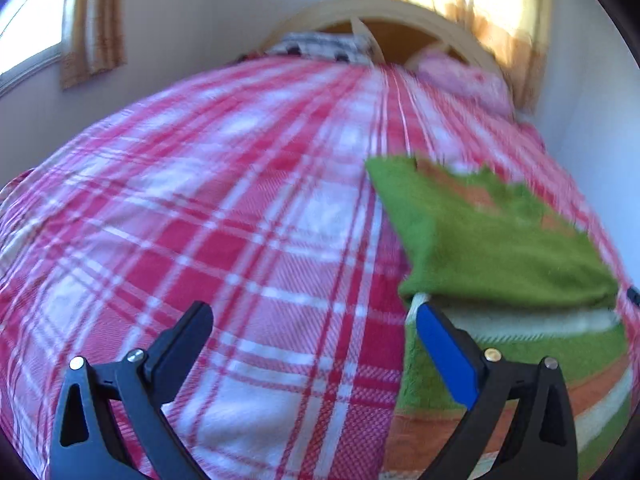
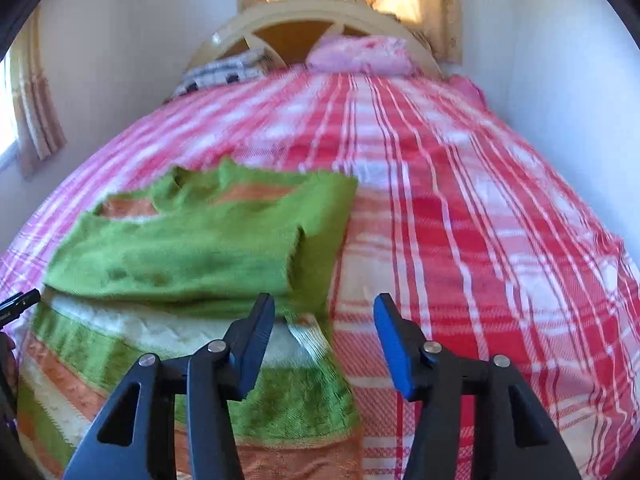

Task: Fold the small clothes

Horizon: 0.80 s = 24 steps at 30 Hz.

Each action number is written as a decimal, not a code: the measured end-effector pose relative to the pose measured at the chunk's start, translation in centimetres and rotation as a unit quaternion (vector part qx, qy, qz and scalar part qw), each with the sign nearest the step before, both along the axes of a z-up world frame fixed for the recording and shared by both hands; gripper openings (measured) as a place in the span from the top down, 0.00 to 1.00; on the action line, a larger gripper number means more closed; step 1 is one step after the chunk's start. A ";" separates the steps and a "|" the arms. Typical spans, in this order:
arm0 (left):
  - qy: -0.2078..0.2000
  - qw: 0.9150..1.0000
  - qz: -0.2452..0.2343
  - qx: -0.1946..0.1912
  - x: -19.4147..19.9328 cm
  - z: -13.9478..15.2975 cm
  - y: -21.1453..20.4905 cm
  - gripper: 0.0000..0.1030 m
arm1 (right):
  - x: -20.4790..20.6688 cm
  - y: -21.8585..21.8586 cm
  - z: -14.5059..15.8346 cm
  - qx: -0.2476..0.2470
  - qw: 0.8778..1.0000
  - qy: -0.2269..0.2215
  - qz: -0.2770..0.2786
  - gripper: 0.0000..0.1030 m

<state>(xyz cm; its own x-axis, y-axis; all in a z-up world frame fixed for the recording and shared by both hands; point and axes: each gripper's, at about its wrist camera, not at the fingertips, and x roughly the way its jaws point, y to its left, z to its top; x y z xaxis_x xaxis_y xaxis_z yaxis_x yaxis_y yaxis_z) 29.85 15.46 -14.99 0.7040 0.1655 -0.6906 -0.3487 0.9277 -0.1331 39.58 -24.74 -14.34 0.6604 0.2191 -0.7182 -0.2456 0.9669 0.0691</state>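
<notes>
a green, orange and white striped sweater (image 2: pixel 180 248) lies on the bed (image 2: pixel 460 216), which has a red and white checked blanket. its green sleeves are folded across the top. the left tool (image 1: pixel 316 344) is wide open and holds nothing. the right tool (image 2: pixel 324 340) is partly open with nothing in it, just above the sweater's edge.
</notes>
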 end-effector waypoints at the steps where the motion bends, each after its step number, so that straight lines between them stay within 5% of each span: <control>1: -0.020 1.000 0.006 0.000 -0.2 0.8 0.0 0.00 | 0.2 0.6 0.4 0.012 1.000 -0.003 0.016 0.48; 6: -0.001 0.999 -0.012 0.036 3.7 1.0 -1.6 0.00 | 2.1 5.0 -0.1 0.045 0.996 0.017 0.080 0.48; 10: 0.064 0.994 -0.042 0.075 6.7 -1.7 -2.9 0.00 | 2.5 6.9 -4.4 0.023 0.990 0.110 0.085 0.48; 15: 0.059 0.996 -0.045 0.057 6.1 -2.6 -2.3 0.00 | 0.2 7.5 -3.4 -0.032 0.990 0.098 0.098 0.48; 20: 0.067 0.994 -0.048 0.078 6.4 -2.7 -3.1 0.00 | 1.0 7.9 -1.1 0.014 0.993 0.031 0.111 0.43; 24: 0.067 0.993 -0.049 0.078 6.3 -2.6 -3.2 0.00 | 4.8 7.0 -3.9 0.029 0.993 0.092 0.062 0.37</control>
<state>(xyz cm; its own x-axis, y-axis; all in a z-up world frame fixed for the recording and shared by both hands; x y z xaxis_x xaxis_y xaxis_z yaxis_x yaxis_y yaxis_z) 36.19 12.26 -17.61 0.6252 0.2133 -0.7507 -0.2608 0.9637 0.0567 44.40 -17.74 -18.25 0.4845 0.3356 -0.8078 -0.3403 0.9230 0.1794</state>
